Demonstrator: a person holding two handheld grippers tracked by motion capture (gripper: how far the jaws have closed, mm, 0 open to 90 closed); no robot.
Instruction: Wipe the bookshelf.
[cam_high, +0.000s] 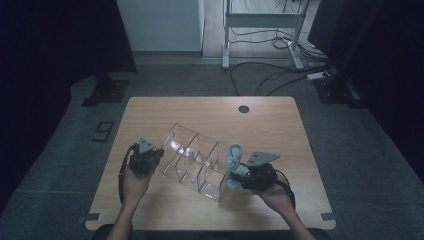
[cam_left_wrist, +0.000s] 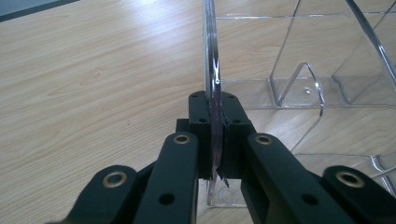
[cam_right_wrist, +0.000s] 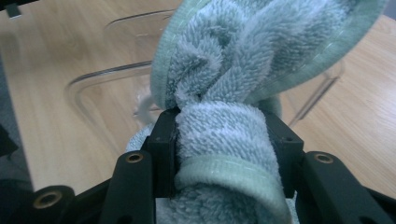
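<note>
Clear acrylic catches the light in the high view: we see a divided organizer (cam_high: 195, 162) lying aslant on the pale wood surface (cam_high: 265, 125), our left tongs (cam_high: 161, 154) at its left end wall and our right tongs (cam_high: 234, 172) at its near right corner, carrying a rolled teal towel (cam_high: 234, 159) just over the rightmost compartment. If we push the roll in off-centre, we judge the light box could skid or tip, since only one thin wall anchors it.

From the left gripper view, our left tongs (cam_left_wrist: 215, 135) are pressed together on the hard, glossy edge of that organizer (cam_left_wrist: 299, 60) wall. Such a slick, narrow plate could slip out of the pads or twist under load.

From the right gripper view, our right tongs (cam_right_wrist: 224, 140) pinch the towel (cam_right_wrist: 233, 70), a thick, fluffy terry roll with a stitched hem, squeezed between the jaws while its loose end fans out above. That soft bulk could unroll or snag on the organizer's (cam_right_wrist: 98, 88) curved rim.
</note>
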